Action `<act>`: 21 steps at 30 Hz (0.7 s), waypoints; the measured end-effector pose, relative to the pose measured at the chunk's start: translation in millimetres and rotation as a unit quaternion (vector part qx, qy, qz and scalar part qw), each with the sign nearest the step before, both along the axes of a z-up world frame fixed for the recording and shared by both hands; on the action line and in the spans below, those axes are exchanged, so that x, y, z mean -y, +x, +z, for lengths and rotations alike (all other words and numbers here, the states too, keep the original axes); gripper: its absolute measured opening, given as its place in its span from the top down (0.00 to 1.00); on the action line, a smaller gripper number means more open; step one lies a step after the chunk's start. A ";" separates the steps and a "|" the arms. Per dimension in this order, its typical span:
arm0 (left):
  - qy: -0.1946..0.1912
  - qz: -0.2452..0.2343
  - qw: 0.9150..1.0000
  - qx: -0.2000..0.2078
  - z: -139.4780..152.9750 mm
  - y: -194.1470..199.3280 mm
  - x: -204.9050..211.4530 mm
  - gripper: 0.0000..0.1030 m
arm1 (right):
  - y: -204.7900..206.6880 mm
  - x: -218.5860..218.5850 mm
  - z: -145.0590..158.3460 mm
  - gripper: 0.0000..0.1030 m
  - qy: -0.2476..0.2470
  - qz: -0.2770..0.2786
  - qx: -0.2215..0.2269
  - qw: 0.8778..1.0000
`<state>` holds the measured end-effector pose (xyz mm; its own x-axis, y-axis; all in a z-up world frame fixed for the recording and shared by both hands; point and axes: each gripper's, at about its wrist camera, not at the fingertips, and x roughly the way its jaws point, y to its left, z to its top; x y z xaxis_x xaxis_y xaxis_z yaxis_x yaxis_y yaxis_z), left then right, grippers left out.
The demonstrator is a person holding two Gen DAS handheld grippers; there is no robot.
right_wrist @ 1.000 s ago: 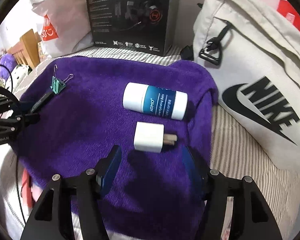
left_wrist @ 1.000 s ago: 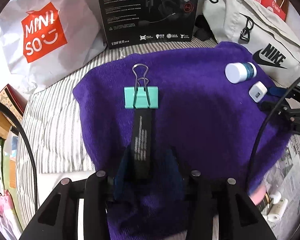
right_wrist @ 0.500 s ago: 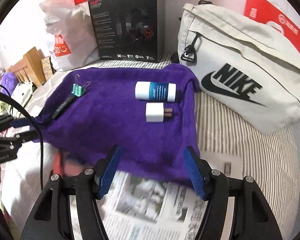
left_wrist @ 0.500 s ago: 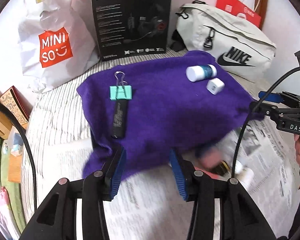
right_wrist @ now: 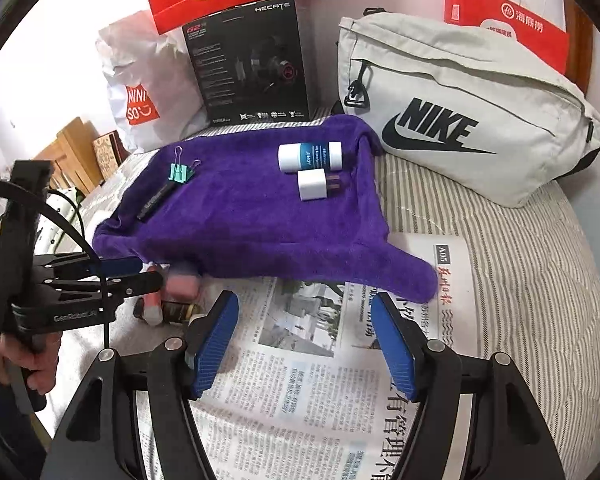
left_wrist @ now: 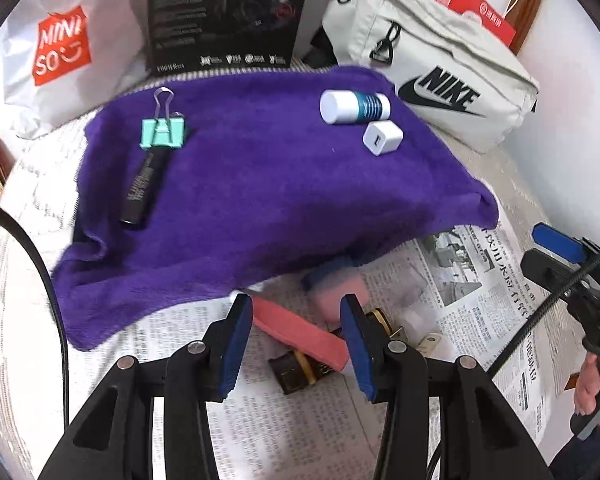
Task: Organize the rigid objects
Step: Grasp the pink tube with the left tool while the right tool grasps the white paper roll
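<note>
A purple towel [left_wrist: 260, 184] [right_wrist: 252, 216] holds a teal binder clip [left_wrist: 163, 133] [right_wrist: 180, 173], a black tube [left_wrist: 143, 184] [right_wrist: 156, 201], a white and blue bottle [left_wrist: 354, 107] [right_wrist: 310, 156] and a white charger plug [left_wrist: 382, 138] [right_wrist: 314, 185]. My left gripper [left_wrist: 296, 344] [right_wrist: 156, 276] is open over a pink flat object [left_wrist: 300, 334], a pink block [left_wrist: 340, 290] [right_wrist: 183, 286] and a dark brown and gold case [left_wrist: 300, 368] on newspaper. My right gripper [right_wrist: 306, 344] is open and empty above the newspaper [right_wrist: 300, 380].
A white Nike bag [right_wrist: 460, 120] [left_wrist: 432, 64], a black headset box [right_wrist: 248, 64] [left_wrist: 224, 12], a Miniso bag [right_wrist: 144, 92] [left_wrist: 60, 48] and red bags [right_wrist: 512, 24] stand behind the towel. Striped bedding [right_wrist: 520, 272] lies to the right. Small white items [left_wrist: 416, 320] lie beside the case.
Both grippers have pulled back from the towel toward the newspaper. The left one has moved right and now hovers over the pink objects and the case.
</note>
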<state>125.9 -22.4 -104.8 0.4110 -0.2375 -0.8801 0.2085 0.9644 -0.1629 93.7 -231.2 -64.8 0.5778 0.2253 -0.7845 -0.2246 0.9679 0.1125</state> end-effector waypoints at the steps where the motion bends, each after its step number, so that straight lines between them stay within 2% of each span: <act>1: 0.005 0.000 1.000 0.000 -1.1 -0.2 2.0 0.54 | -0.2 0.3 -0.9 0.34 0.001 0.001 -0.001 1.000; 10: 0.063 -0.002 0.998 -0.010 -7.3 -12.6 -10.7 0.52 | -0.3 -4.1 -7.7 0.34 0.000 0.011 -0.008 1.000; 14: 0.064 0.011 0.998 -0.006 -4.6 -16.0 -27.7 0.52 | 0.0 -11.0 -11.4 0.34 -0.002 0.022 -0.011 1.000; 21: 0.062 -0.004 0.998 -0.001 -5.4 -8.9 -27.4 0.53 | 0.2 -17.7 -17.3 0.34 -0.013 0.033 -0.018 0.999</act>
